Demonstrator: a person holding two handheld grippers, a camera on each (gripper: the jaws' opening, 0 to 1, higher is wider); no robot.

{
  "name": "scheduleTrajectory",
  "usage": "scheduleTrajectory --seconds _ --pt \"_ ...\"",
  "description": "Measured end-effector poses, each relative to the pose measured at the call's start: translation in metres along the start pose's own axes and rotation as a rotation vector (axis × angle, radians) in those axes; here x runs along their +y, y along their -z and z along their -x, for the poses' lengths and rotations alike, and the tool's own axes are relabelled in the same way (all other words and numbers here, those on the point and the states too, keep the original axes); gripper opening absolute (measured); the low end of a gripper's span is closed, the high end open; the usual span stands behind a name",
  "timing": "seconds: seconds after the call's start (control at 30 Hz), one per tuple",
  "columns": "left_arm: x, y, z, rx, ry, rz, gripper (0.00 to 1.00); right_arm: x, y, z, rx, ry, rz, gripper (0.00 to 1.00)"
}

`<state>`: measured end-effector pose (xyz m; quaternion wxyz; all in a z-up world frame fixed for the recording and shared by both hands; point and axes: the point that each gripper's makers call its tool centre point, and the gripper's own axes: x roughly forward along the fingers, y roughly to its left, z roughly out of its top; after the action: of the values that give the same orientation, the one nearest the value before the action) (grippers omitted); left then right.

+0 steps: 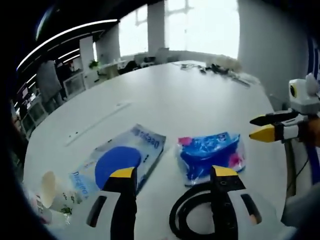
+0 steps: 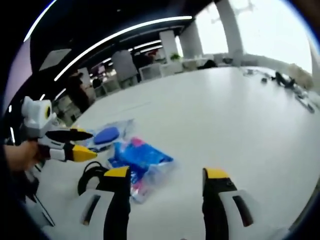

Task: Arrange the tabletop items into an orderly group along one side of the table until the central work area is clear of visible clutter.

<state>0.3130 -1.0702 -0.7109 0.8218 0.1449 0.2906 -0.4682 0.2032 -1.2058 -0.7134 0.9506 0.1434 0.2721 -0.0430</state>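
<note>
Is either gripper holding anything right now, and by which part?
Nothing is held: the left gripper and right gripper are both open, with empty jaws.

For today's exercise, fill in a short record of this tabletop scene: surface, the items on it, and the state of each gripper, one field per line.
surface: white table
item 1: clear packet with blue disc
item 2: blue and pink bag, beside the packet
item 3: black coiled cable, near table edge
item 4: paper cup, lying tipped
far end: small dark items, too small to tell
left gripper: open, holding nothing
right gripper: open, holding nothing
</note>
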Motion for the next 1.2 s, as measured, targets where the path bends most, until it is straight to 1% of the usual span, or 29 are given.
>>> scheduleTrajectory --seconds 0.1,0.17,0.27,0.37,0.43,0.5,0.6,0.67,0.7,0.73,0.77,0.8,0.83,0.87,0.9,0.93,0.97,1.03,1.13,1.17,1.2 --pt "-0.005 -0.002 -0.007 0.002 0.015 -0.012 0.53 0.002 0.007 -0.006 0.014 -0.01 -0.019 0.54" --pt "-0.008 -0.002 -0.013 0.007 0.034 -0.014 0.49 0.005 0.01 -0.01 0.024 -0.017 -0.025 0.54" --pt "-0.012 0.001 -0.02 0.025 0.053 -0.002 0.45 0.008 0.012 -0.016 0.031 -0.027 -0.035 0.53" --pt "-0.017 0.002 -0.027 0.027 0.073 0.001 0.4 0.009 0.015 -0.024 0.039 -0.027 -0.05 0.51" --pt "-0.021 0.006 -0.032 0.04 0.088 -0.004 0.37 0.01 0.021 -0.03 0.057 -0.027 -0.06 0.49" --pt "-0.023 0.009 -0.037 0.049 0.098 -0.004 0.33 0.014 0.023 -0.033 0.065 -0.04 -0.059 0.47" --pt "-0.026 0.014 -0.041 0.059 0.117 0.008 0.25 0.016 0.027 -0.041 0.08 -0.047 -0.026 0.4" --pt "-0.029 0.015 -0.04 0.063 0.13 0.004 0.18 0.015 0.03 -0.045 0.093 -0.042 -0.025 0.31" --pt "-0.031 0.016 -0.039 0.065 0.137 -0.007 0.13 0.015 0.031 -0.048 0.096 -0.043 -0.029 0.25" --pt "-0.03 0.017 -0.039 0.066 0.128 -0.023 0.1 0.012 0.032 -0.049 0.103 -0.028 -0.027 0.2" --pt "-0.026 0.017 -0.04 0.062 0.105 -0.055 0.08 0.008 0.032 -0.048 0.111 -0.001 -0.012 0.15" --pt "-0.027 0.019 -0.044 0.063 0.106 -0.063 0.08 0.004 0.031 -0.047 0.113 0.022 -0.009 0.11" --pt "-0.028 0.021 -0.045 0.064 0.107 -0.064 0.08 0.004 0.03 -0.046 0.109 0.026 -0.011 0.06" --pt "-0.031 0.02 -0.046 0.051 0.122 -0.051 0.07 0.004 0.027 -0.046 0.101 0.02 -0.03 0.04" --pt "-0.031 0.019 -0.045 0.051 0.115 -0.04 0.06 0.004 0.026 -0.045 0.107 0.033 -0.032 0.03" --pt "-0.034 0.015 -0.043 0.04 0.111 -0.049 0.03 0.004 0.025 -0.045 0.106 0.034 -0.029 0.02" --pt "-0.037 0.007 -0.042 0.006 0.113 -0.085 0.01 0.006 0.024 -0.044 0.106 0.026 -0.001 0.01" --pt "-0.036 0.001 -0.037 -0.008 0.09 -0.142 0.01 0.006 0.021 -0.043 0.109 0.033 0.031 0.0" --pt "-0.034 -0.009 -0.031 -0.029 0.09 -0.112 0.01 0.006 0.006 -0.038 0.078 0.019 0.013 0.0" --pt "-0.033 -0.012 -0.029 -0.035 0.091 -0.07 0.01 0.007 0.003 -0.036 0.073 0.016 0.013 0.0" --pt "-0.031 -0.014 -0.027 -0.042 0.087 -0.058 0.01 0.009 -0.003 -0.034 0.061 0.007 0.02 0.0"
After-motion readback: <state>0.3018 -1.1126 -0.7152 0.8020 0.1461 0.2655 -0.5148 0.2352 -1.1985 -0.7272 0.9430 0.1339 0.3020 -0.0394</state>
